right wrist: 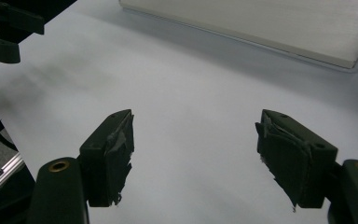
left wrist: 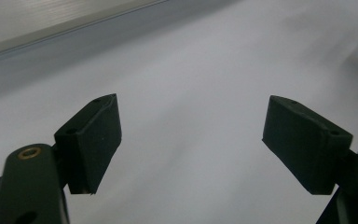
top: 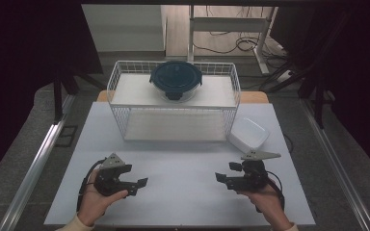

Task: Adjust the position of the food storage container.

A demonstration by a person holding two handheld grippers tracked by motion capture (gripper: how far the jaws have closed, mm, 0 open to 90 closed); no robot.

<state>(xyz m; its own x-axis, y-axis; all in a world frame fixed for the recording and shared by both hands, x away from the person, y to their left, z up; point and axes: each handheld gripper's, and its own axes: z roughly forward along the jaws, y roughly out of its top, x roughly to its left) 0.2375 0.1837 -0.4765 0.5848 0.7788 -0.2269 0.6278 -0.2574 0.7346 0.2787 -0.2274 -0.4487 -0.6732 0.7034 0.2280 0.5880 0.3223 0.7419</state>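
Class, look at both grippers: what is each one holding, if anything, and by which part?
Nothing is held. The left gripper and the right gripper both stand open, with bare white table between their jaws.

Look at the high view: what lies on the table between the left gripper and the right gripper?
Nothing: in the high view the stretch of white table between the left gripper and the right gripper is bare.

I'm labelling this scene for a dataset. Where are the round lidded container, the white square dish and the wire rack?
round lidded container (top: 176,78), high view, centre of its dark lid.
white square dish (top: 248,134), high view, middle of its top face.
wire rack (top: 117,116), high view, left front wire wall.
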